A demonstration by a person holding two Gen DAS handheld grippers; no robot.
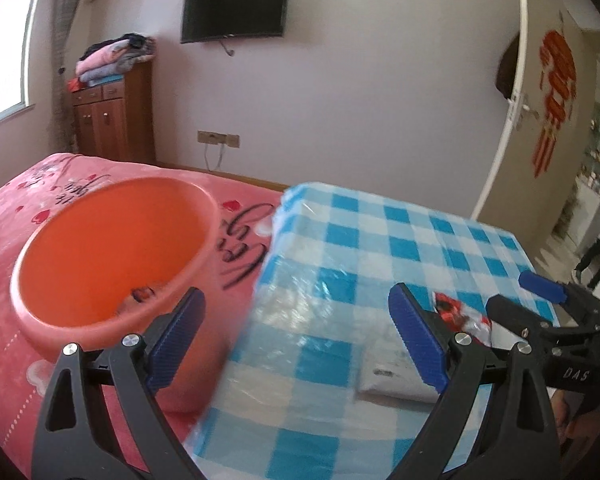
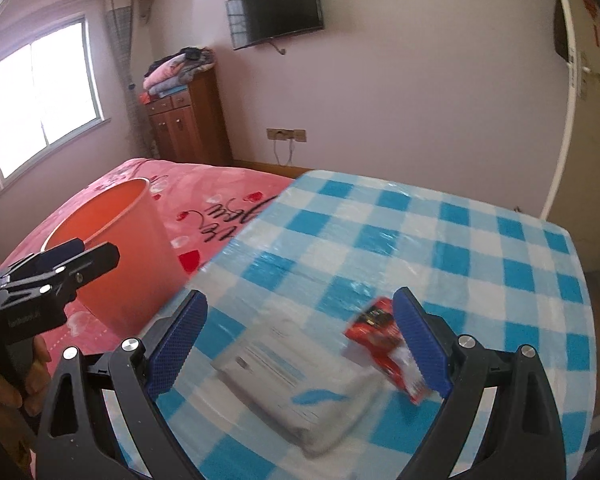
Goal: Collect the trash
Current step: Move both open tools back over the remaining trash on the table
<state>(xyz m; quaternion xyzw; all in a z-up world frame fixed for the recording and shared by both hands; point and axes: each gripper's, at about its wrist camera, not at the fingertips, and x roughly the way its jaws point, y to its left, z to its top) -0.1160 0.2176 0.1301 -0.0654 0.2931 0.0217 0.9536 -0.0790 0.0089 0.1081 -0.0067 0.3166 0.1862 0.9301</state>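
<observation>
A red and white snack wrapper (image 2: 384,344) lies on the blue checked tablecloth (image 2: 440,240), resting on the edge of a grey plastic packet (image 2: 300,384). My right gripper (image 2: 300,344) is open above the packet, its right finger (image 2: 418,344) next to the wrapper. An orange bin (image 1: 112,248) stands on the pink bed, with some trash at its bottom. My left gripper (image 1: 300,340) is open and empty, straddling the gap between bin and table. In the left wrist view the wrapper (image 1: 460,312) and the right gripper (image 1: 540,300) show at right.
The pink bedspread (image 1: 28,208) lies left of the table. A wooden cabinet (image 2: 192,120) with folded clothes stands by the window. A TV hangs on the far wall. An open door (image 1: 516,92) is at right.
</observation>
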